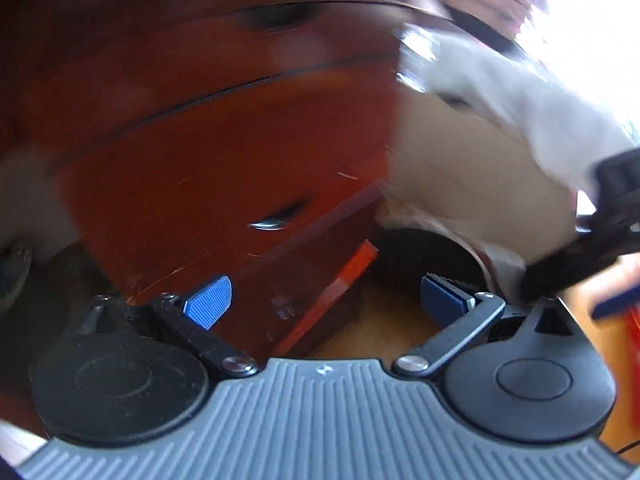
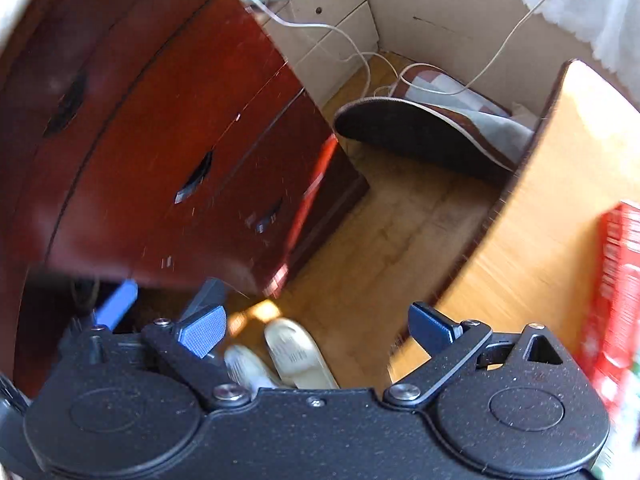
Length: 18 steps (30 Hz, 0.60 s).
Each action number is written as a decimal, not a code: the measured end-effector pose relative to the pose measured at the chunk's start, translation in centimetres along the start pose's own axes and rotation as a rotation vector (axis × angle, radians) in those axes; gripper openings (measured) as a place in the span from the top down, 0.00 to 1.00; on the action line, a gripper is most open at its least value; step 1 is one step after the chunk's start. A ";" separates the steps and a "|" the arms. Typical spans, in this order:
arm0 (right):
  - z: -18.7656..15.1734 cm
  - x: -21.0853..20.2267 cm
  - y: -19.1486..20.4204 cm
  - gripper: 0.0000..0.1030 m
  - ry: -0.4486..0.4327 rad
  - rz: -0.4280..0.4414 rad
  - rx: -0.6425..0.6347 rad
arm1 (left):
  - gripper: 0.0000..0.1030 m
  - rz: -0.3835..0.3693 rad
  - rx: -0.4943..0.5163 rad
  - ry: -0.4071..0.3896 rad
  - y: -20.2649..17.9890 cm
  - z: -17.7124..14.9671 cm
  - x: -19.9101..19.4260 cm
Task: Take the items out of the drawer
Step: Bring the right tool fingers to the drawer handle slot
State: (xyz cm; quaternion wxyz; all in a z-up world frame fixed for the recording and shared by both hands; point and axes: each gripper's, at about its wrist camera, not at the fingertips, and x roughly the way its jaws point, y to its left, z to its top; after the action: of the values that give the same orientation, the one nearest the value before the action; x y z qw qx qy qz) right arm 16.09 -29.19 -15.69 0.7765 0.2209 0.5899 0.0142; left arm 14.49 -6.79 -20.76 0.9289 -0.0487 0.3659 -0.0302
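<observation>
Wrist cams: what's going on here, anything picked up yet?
Not yet. A person holds both grippers near a dark red wooden drawer chest. The left gripper and right gripper are both open and empty. The visible drawer fronts look closed. A red box lies on the light wooden surface to the right.

There was one dark red cabinet (image 2: 168, 128) with three drawer fronts visible in the right wrist view, each with one recessed handle. Two pale slippers (image 2: 280, 356) lay on the floor, one red box (image 2: 616, 280) stood on one wooden table (image 2: 532, 232), and two white cables (image 2: 360, 52) trailed down
</observation>
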 end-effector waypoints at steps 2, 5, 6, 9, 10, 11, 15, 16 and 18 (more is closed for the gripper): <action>0.4 2.3 -0.6 0.03 -0.036 0.065 0.021 | 0.00 -0.091 -0.167 0.076 2.6 0.3 2.0; 0.9 5.5 -0.2 0.03 -0.095 0.188 0.007 | 0.00 -0.188 -0.347 0.072 5.5 0.7 4.0; 1.1 6.5 -0.1 0.03 -0.115 0.231 0.003 | 0.00 -0.179 -0.365 0.051 6.0 0.8 4.4; 1.2 9.0 0.5 0.03 -0.166 0.337 0.034 | 0.00 -0.146 -0.374 -0.002 6.9 0.7 5.5; 1.3 9.8 0.6 0.03 -0.185 0.376 0.052 | 0.00 -0.147 -0.384 -0.002 7.1 0.6 5.9; 1.5 10.6 0.6 0.03 -0.208 0.416 0.072 | 0.00 -0.151 -0.403 0.013 7.4 0.5 6.4; 2.1 14.4 0.9 0.03 -0.263 0.504 0.122 | 0.00 -0.152 -0.441 0.039 7.8 0.2 7.6; 2.1 15.2 1.1 0.03 -0.267 0.502 0.122 | 0.00 -0.145 -0.439 0.033 8.2 0.2 7.6; 2.1 16.7 1.7 0.07 -0.273 0.481 0.120 | 0.00 -0.130 -0.443 0.036 8.9 0.2 7.9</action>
State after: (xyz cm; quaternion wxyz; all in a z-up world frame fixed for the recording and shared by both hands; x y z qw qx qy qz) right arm 23.50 -23.67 -29.83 0.8086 0.3998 0.4105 0.1334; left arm 20.59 1.30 -26.99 0.8848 -0.2745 0.3763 -0.0099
